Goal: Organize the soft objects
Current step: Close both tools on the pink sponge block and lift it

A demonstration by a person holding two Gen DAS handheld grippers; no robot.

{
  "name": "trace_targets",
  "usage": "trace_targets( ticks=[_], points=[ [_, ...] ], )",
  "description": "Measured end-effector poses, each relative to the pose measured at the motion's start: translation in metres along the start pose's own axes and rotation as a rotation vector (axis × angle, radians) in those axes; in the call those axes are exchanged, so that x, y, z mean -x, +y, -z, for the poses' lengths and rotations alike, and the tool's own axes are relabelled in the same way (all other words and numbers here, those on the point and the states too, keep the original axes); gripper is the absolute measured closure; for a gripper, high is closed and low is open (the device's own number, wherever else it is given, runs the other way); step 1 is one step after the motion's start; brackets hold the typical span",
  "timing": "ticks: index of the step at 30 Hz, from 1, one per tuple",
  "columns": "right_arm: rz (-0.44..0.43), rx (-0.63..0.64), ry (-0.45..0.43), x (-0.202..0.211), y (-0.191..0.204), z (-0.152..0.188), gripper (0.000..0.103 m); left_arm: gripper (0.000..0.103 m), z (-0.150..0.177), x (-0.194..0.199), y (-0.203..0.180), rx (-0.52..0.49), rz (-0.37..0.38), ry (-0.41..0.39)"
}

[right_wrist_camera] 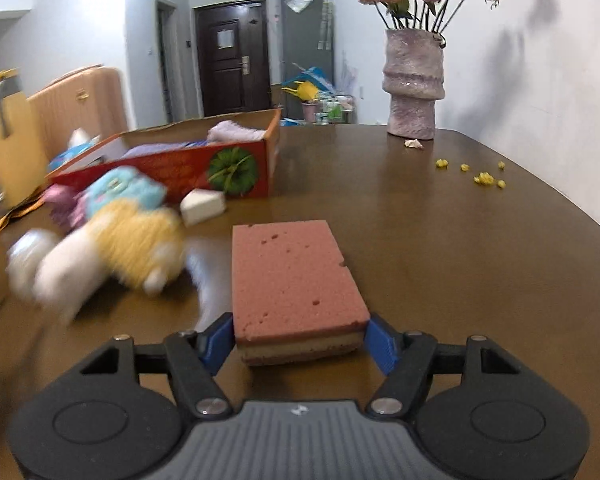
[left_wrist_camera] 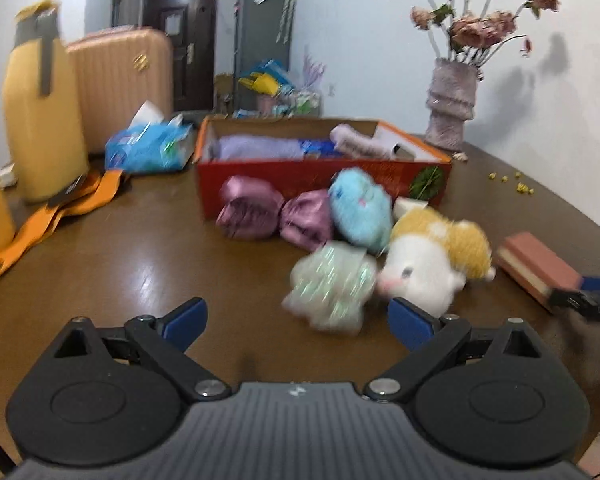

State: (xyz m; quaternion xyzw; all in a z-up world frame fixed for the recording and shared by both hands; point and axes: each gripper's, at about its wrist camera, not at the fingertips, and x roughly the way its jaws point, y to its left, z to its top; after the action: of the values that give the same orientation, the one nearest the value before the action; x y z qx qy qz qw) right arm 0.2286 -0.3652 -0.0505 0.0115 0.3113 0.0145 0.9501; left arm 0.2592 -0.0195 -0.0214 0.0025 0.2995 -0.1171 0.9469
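Note:
On the brown table my right gripper [right_wrist_camera: 300,334] has its blue pads against both sides of the near end of a pink sponge [right_wrist_camera: 296,276], which lies flat. Left of it lie a white and yellow plush [right_wrist_camera: 132,248], a blue plush [right_wrist_camera: 124,192] and a white wedge [right_wrist_camera: 202,204]. Behind them stands the red cardboard box [right_wrist_camera: 168,168] with cloths inside. My left gripper [left_wrist_camera: 296,312] is open, with a pale glittery soft ball [left_wrist_camera: 328,284] just ahead between its fingertips, untouched. Two purple satin bundles [left_wrist_camera: 252,212] lie against the box [left_wrist_camera: 320,184].
A vase of dried flowers [right_wrist_camera: 414,80] stands at the back right, with yellow crumbs [right_wrist_camera: 484,178] scattered near the wall. At the left stand a yellow bottle [left_wrist_camera: 40,112], a blue tissue pack [left_wrist_camera: 148,148] and an orange strap [left_wrist_camera: 60,216]. A pink suitcase [left_wrist_camera: 120,80] stands behind the table.

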Motion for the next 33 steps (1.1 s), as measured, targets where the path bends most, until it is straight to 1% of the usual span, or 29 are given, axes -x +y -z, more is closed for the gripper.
trace_targets(
  ticks=[3,5,6,7,10,12,13,14,15,16,17,19,20,22,24,26,28,30,32,33],
  points=[
    [-0.065,0.069,0.009,0.036,0.005,0.027,0.034,0.004,0.010,0.007,0.002,0.017,0.005,0.022],
    [-0.145,0.080,0.006,0.052,0.009,0.034,0.035,0.004,0.013,0.013,-0.003,0.006,0.035,0.022],
    [-0.202,0.088,0.006,0.057,0.015,0.037,0.034,0.004,0.014,0.015,-0.007,0.003,0.056,0.019],
    [-0.248,0.110,0.010,0.060,0.025,0.038,0.034,0.004,0.014,0.017,-0.010,0.004,0.079,0.015],
    [-0.367,0.235,0.016,0.059,0.065,0.043,0.034,0.004,0.013,0.024,-0.018,0.025,0.153,0.003],
    [-0.439,0.297,0.006,0.055,0.094,0.044,0.034,0.005,0.014,0.023,-0.022,0.053,0.219,0.015],
    [-0.471,0.319,0.004,0.053,0.103,0.044,0.034,0.008,0.015,0.020,-0.024,0.068,0.249,0.028],
    [-0.499,0.339,0.003,0.051,0.110,0.043,0.033,0.021,0.016,0.017,-0.025,0.081,0.259,0.048],
    [-0.514,0.358,0.002,0.048,0.117,0.041,0.034,0.028,0.017,0.012,-0.027,0.090,0.268,0.077],
    [-0.504,0.368,0.003,0.046,0.122,0.039,0.033,0.043,0.019,0.008,-0.028,0.096,0.278,0.103],
    [-0.486,0.369,0.003,0.044,0.123,0.037,0.030,0.054,0.021,0.004,-0.026,0.111,0.282,0.132],
    [-0.414,0.340,0.006,0.040,0.119,0.033,0.026,0.058,0.026,0.004,-0.021,0.162,0.286,0.130],
    [-0.395,0.317,0.008,0.040,0.114,0.031,0.026,0.061,0.027,0.005,-0.019,0.179,0.292,0.131],
    [-0.353,0.267,0.015,0.041,0.104,0.030,0.026,0.060,0.030,0.008,-0.016,0.207,0.308,0.149],
    [-0.323,0.217,0.009,0.043,0.095,0.027,0.028,0.058,0.031,0.012,-0.015,0.223,0.299,0.154],
    [-0.345,0.169,-0.013,0.047,0.084,0.024,0.028,0.052,0.031,0.017,-0.012,0.234,0.303,0.150],
    [-0.416,0.103,-0.029,0.050,0.077,0.020,0.028,0.051,0.031,0.018,-0.006,0.257,0.305,0.143],
    [-0.472,0.040,-0.032,0.047,0.075,0.014,0.034,0.051,0.031,0.016,-0.003,0.273,0.301,0.154],
    [-0.487,-0.028,-0.010,0.037,0.076,0.010,0.055,0.052,0.032,0.015,-0.002,0.282,0.307,0.166],
    [-0.484,-0.054,0.005,0.031,0.078,0.009,0.058,0.052,0.033,0.016,-0.003,0.283,0.312,0.167]
  ],
)
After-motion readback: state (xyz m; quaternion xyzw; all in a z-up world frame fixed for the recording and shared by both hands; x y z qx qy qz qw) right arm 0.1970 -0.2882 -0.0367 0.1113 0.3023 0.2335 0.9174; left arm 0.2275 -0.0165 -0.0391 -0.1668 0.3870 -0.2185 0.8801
